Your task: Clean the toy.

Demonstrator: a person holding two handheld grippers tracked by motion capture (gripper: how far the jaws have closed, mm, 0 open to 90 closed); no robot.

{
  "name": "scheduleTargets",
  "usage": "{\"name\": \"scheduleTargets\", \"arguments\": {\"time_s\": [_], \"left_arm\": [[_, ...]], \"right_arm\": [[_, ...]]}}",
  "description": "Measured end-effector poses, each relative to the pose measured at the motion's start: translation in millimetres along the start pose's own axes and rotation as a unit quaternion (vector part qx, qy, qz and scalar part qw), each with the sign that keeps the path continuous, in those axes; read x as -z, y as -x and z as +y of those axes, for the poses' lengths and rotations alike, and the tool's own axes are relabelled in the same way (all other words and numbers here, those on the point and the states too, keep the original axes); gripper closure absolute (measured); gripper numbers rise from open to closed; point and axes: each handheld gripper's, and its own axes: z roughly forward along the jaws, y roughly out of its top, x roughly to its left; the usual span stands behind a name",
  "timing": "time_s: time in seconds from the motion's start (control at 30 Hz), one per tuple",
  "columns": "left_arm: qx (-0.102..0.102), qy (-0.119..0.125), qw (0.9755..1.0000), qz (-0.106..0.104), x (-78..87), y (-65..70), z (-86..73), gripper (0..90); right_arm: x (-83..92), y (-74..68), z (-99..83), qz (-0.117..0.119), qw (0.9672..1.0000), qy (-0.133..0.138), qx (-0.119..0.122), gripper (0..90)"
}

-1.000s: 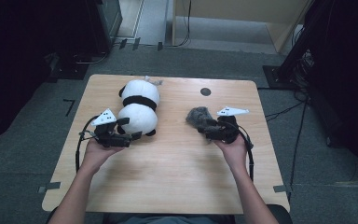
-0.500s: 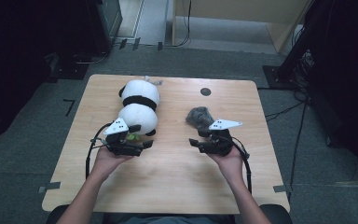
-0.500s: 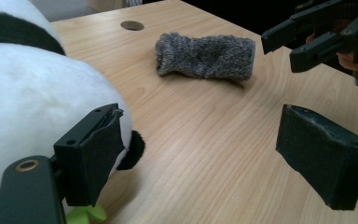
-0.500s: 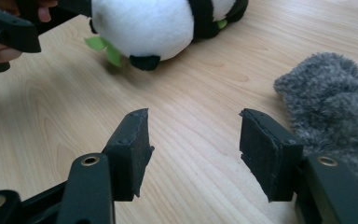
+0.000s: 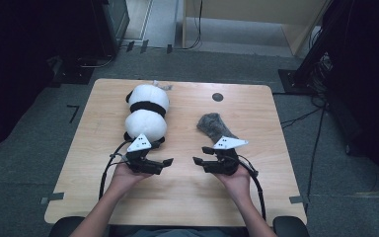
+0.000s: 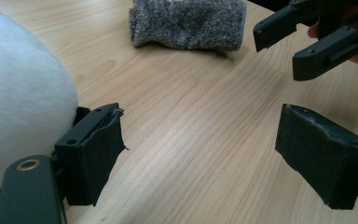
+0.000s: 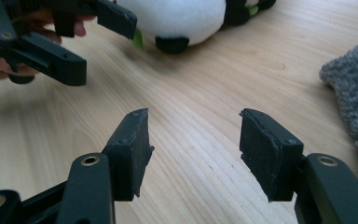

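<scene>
A white and black panda plush (image 5: pixel 147 111) lies on the wooden table (image 5: pixel 187 197), left of the middle. A grey fuzzy cloth (image 5: pixel 214 124) lies to its right. My left gripper (image 5: pixel 167 162) and right gripper (image 5: pixel 200 162) hover near the front middle with their tips pointing at each other across a small gap. In the left gripper view the left gripper (image 6: pixel 205 126) stands open with bare wood between its pads, the plush (image 6: pixel 18 93) at its left and the cloth (image 6: pixel 186 25) ahead. The right gripper (image 7: pixel 193 126) is open too, with nothing in it, and the cloth (image 7: pixel 354 88) is at its right.
A small dark round spot (image 5: pixel 217 97) marks the table's far side. Each gripper trails a black cable (image 5: pixel 256 182) toward the front edge. Dark equipment and floor cables surround the table.
Both hands have drawn back toward the front edge and inward, the left away from the plush and the right away from the cloth. The grippers now face each other.
</scene>
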Motion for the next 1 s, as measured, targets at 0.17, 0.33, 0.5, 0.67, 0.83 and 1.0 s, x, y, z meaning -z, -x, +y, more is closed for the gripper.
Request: {"name": "scheduleTargets", "arguments": {"time_s": [0.17,0.33,0.5,0.67,0.83,1.0], "left_arm": [[-0.006,-0.02,0.9997,0.011,-11.1,0.0,-7.5,15.0],[-0.02,-0.042,0.9987,0.019,-20.9,-2.6,-15.0,15.1],[-0.047,-0.075,0.9958,0.023,-31.9,3.8,-20.8,15.0],[-0.059,-0.097,0.9931,0.03,-37.3,6.6,-23.6,15.0],[-0.059,-0.109,0.9917,0.035,-39.5,6.7,-24.6,15.0],[-0.056,-0.111,0.9916,0.035,-40.1,5.9,-24.5,15.1]], "right_arm": [[-12.1,-3.0,-9.6,-0.017,0.9994,-0.023,0.021,42.7],[-21.0,-3.4,-18.0,-0.013,0.9992,-0.038,0.011,44.1],[-30.8,-3.5,-26.7,-0.03,0.9972,-0.066,0.018,43.9],[-33.8,-0.3,-32.4,-0.037,0.9965,-0.073,0.014,43.7],[-35.4,1.7,-34.5,-0.039,0.9966,-0.073,0.009,42.5],[-33.8,4.4,-38.4,-0.04,0.9976,-0.057,0.002,41.3]]}}
